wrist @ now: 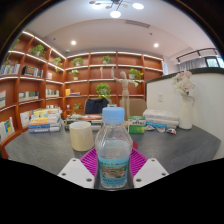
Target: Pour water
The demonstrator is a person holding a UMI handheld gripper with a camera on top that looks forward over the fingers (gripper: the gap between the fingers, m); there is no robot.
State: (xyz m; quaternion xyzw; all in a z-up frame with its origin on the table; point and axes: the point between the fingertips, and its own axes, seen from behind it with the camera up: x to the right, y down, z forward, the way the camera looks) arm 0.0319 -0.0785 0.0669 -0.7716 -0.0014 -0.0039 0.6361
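Observation:
A clear plastic water bottle (113, 150) with a blue cap and a blue-green label stands upright between my gripper's (112, 168) fingers. Both magenta pads (90, 160) lie against its sides, so the gripper is shut on it. The bottle hides the inner faces of the pads and the table just ahead. A cream-coloured cup (81, 135) stands on the grey table (45, 150) beyond the fingers, a little left of the bottle.
Stacked books (45, 121) lie at the table's far left. More books and a box (158, 123) rest at the far right beside a white vase of flowers (186, 105). Wooden shelves (90, 75) with plants line the walls behind.

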